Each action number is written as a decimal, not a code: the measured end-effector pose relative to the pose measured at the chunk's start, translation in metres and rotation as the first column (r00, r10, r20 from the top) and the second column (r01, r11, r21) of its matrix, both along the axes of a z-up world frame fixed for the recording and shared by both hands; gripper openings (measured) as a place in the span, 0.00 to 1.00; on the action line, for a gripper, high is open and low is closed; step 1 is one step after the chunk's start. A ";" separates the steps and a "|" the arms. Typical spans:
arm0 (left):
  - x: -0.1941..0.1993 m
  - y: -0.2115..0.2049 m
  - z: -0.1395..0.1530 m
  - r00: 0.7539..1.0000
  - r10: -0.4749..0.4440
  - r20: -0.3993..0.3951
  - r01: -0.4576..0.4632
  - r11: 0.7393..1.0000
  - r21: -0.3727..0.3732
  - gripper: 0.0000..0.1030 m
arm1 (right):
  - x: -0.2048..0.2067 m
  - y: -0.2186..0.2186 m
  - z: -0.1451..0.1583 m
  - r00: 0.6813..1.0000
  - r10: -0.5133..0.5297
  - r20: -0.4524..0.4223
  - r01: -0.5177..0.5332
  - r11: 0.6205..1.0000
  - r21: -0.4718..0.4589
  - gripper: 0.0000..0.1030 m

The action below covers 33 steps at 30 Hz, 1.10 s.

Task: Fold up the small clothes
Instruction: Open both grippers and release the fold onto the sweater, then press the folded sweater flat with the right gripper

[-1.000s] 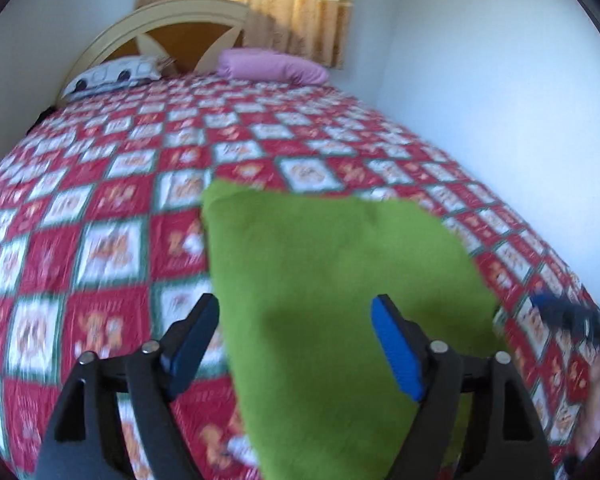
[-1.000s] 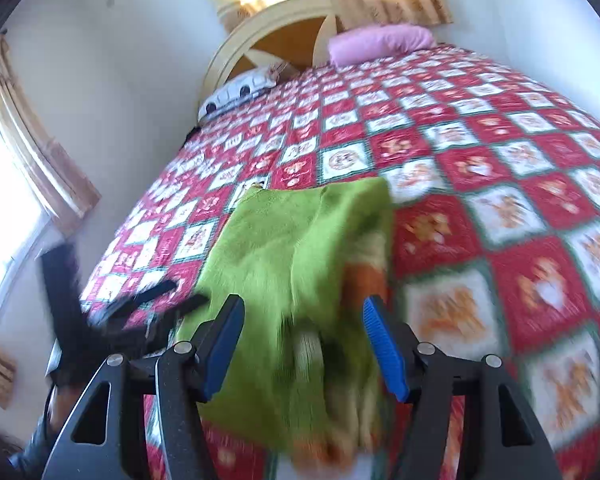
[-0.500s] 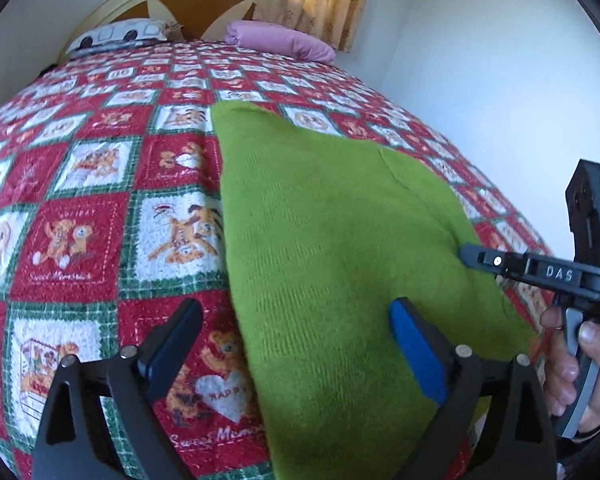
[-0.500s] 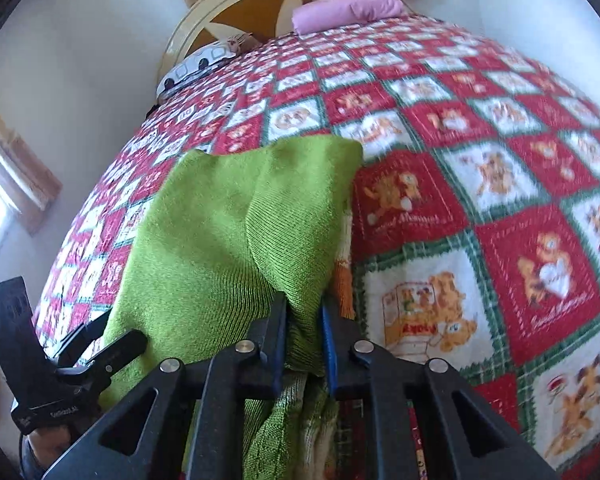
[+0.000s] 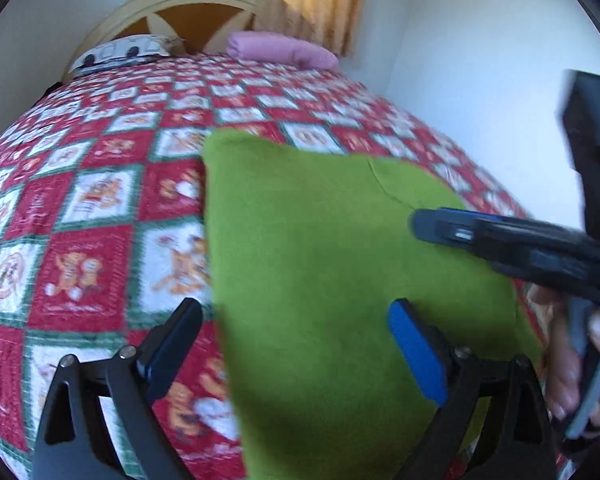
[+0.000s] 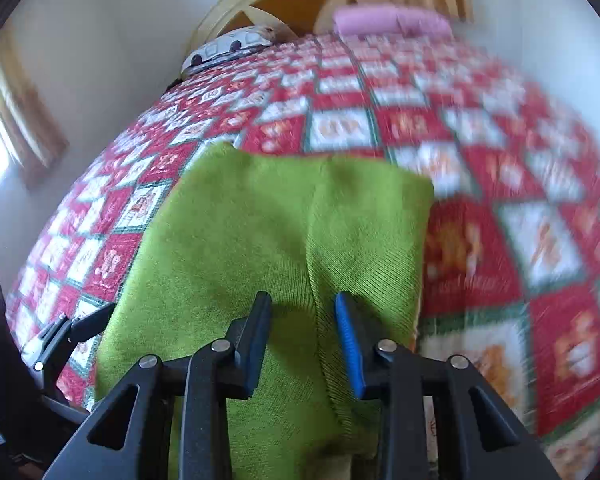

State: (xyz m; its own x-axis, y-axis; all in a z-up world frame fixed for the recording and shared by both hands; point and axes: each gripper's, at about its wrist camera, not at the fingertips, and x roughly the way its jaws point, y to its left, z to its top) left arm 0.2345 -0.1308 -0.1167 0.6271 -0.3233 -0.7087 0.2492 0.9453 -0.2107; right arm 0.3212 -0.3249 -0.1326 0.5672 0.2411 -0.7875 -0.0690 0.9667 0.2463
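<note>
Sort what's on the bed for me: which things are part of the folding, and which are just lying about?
Part of the job:
- green knitted garment
- left gripper, open over it
- right gripper, jaws apart

Just lying about:
- pink pillow
- patterned pillow
- patchwork bedspread

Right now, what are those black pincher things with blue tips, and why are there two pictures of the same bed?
Those are hand-held grippers, like big tongs. A person holds one in each hand. Each has a small camera looking along its two fingers, so you get one picture per hand. The left hand-held gripper is wide open above a green knitted garment, and its jaws have just opened further. The right hand-held gripper has just been closing. A crease of the garment lies between its jaws, but they don't seem to pinch it. The garment lies on a red and white checked bedspread, with a pink pillow at the far end. The left picture also shows the person's hand holding the other gripper.
</note>
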 end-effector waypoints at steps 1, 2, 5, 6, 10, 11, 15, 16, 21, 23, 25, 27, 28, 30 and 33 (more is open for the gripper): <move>-0.003 -0.003 -0.004 1.000 0.001 0.003 -0.001 1.000 0.004 0.97 | -0.003 -0.008 -0.003 1.000 0.004 0.022 -0.005 0.999 0.039 0.23; -0.003 -0.005 -0.008 1.000 0.000 -0.009 0.000 1.000 0.008 1.00 | -0.005 -0.016 -0.006 0.999 0.002 0.037 -0.004 0.998 0.063 0.17; -0.001 -0.001 -0.011 1.000 0.009 -0.030 -0.010 1.000 -0.021 1.00 | -0.005 -0.022 -0.010 0.999 0.010 0.050 -0.016 0.994 0.111 0.16; 0.000 0.000 -0.012 0.999 0.004 -0.037 -0.005 1.000 -0.028 1.00 | -0.004 -0.020 -0.010 0.998 0.015 0.055 -0.021 0.995 0.097 0.16; -0.005 0.001 -0.012 0.999 0.007 -0.047 -0.008 0.999 -0.034 1.00 | 0.001 -0.014 -0.006 0.999 0.014 0.043 -0.017 0.998 0.061 0.16; -0.008 0.001 -0.012 0.999 0.004 -0.051 -0.006 1.000 -0.030 1.00 | 0.000 -0.010 -0.001 0.999 0.014 0.029 -0.015 1.000 0.025 0.16; -0.014 0.000 -0.015 0.998 0.010 -0.055 -0.011 1.000 -0.018 1.00 | -0.007 0.027 0.031 0.998 0.005 0.056 0.004 0.986 -0.166 0.46; -0.014 0.000 -0.015 0.998 0.015 -0.054 -0.016 1.000 -0.018 1.00 | -0.009 0.040 0.038 0.996 0.033 0.078 -0.018 0.981 -0.191 0.50; -0.012 0.002 -0.017 0.998 0.014 -0.066 -0.016 0.999 -0.031 1.00 | -0.003 0.071 0.020 0.992 0.125 0.028 -0.112 0.955 -0.275 0.51; -0.012 0.002 -0.017 0.998 0.015 -0.065 -0.017 0.999 -0.030 1.00 | -0.003 0.069 0.004 0.991 0.135 0.007 -0.126 0.943 -0.309 0.51; -0.013 0.002 -0.018 0.997 0.010 -0.074 -0.012 1.000 -0.027 1.00 | -0.006 0.056 -0.003 0.991 0.133 0.032 -0.119 0.952 -0.281 0.52; -0.014 0.002 -0.017 0.997 0.002 -0.077 -0.003 1.000 -0.022 1.00 | -0.009 0.049 -0.004 0.992 0.122 0.040 -0.108 0.960 -0.257 0.52; -0.017 0.002 -0.016 0.997 -0.005 -0.077 0.004 1.000 -0.018 1.00 | -0.012 0.048 -0.004 0.991 0.127 0.047 -0.111 0.958 -0.264 0.52; -0.021 0.004 -0.015 0.997 -0.008 -0.075 0.007 1.000 -0.019 1.00 | -0.017 0.045 -0.005 0.989 0.131 0.071 -0.108 0.958 -0.265 0.51; -0.028 0.013 -0.008 0.999 0.004 -0.052 -0.005 1.000 -0.023 1.00 | -0.016 0.042 -0.006 0.989 0.126 0.082 -0.103 0.966 -0.239 0.52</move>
